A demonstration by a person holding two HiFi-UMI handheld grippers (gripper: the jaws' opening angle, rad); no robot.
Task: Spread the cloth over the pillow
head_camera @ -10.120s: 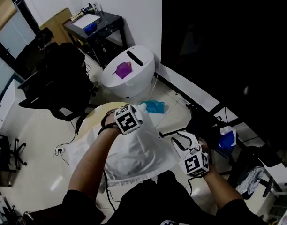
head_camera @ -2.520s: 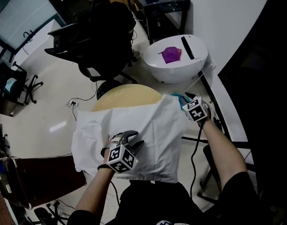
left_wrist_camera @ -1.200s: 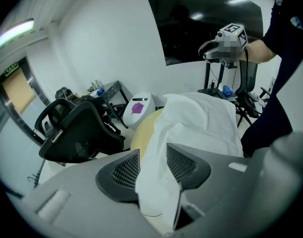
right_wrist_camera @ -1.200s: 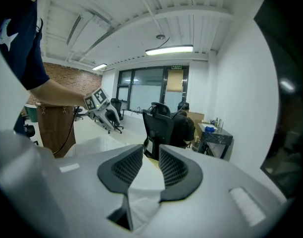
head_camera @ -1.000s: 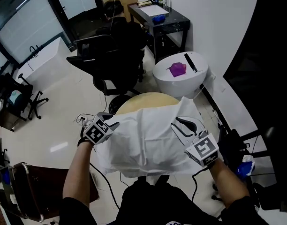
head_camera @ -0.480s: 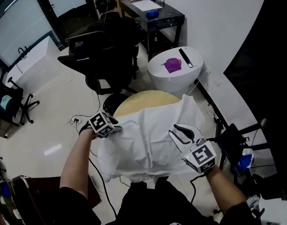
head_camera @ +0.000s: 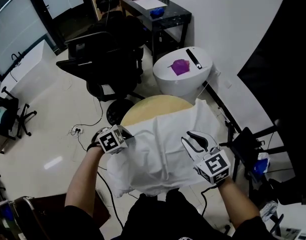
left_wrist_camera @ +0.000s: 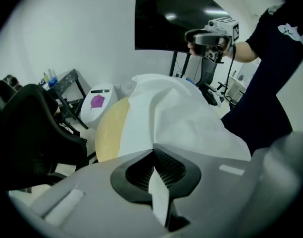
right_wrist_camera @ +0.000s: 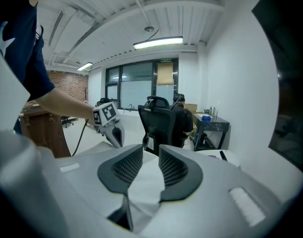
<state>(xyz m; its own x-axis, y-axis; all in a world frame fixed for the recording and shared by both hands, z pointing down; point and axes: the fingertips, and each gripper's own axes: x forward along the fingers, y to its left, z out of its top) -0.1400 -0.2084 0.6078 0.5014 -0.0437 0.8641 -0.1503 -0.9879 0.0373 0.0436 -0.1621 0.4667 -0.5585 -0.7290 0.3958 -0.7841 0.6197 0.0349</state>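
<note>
Now left tongs [left_wrist_camera: 154,155], just closed, pinch cloth [head_camera: 158,149] edge.

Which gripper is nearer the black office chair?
Left. The left gripper, jaws just closed on the cloth, is at the edge toward the black office chair; the right gripper, open, hovers over the opposite edge.

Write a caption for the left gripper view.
Left gripper, jaws just closed on a fold of the white cloth lying across a round yellow table.

- The cloth [head_camera: 160,151] spans from the left gripper [head_camera: 126,134] to the right gripper [head_camera: 197,140], lying on the round table [head_camera: 148,110].
- Beyond both grippers stands a bin [head_camera: 185,81], with a chair [head_camera: 100,59] to its left.
</note>
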